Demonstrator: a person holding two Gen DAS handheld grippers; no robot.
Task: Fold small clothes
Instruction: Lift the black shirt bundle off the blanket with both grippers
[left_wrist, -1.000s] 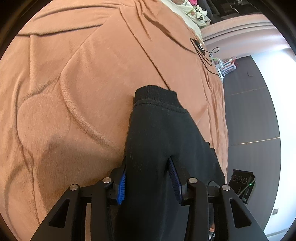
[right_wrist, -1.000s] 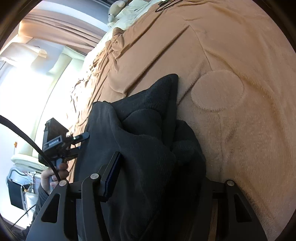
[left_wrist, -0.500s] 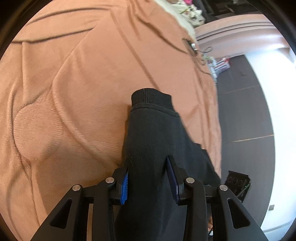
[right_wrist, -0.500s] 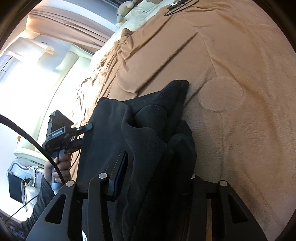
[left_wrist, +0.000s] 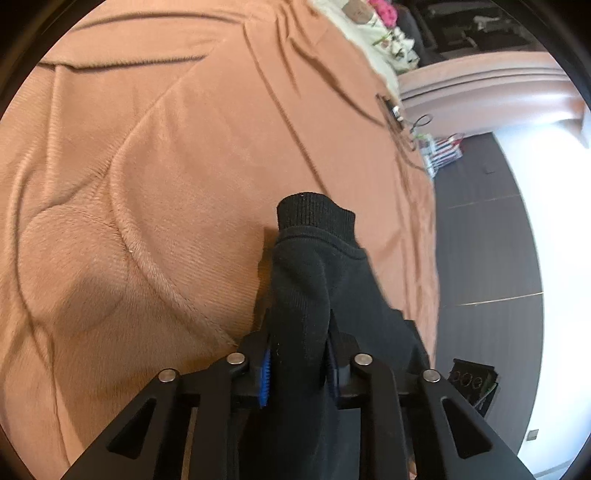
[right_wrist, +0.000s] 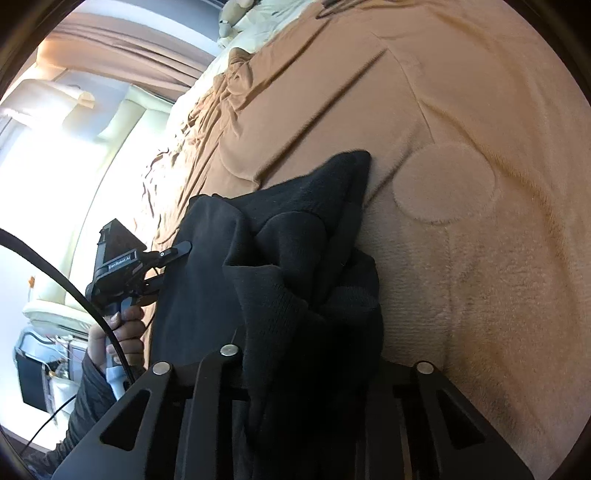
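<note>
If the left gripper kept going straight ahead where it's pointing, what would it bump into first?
The left gripper, its jaws closing, already has the black garment between them, so it meets that cloth first. Past the ribbed cuff, it would probably hit the brown blanket; depth is unclear.

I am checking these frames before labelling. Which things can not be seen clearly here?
- Right wrist view: right gripper fingertips, buried under the black garment.
- Left wrist view: garment's lower part, cut off by the bottom edge behind the left gripper.
- Left wrist view: small items beside the bed, blurred.
</note>
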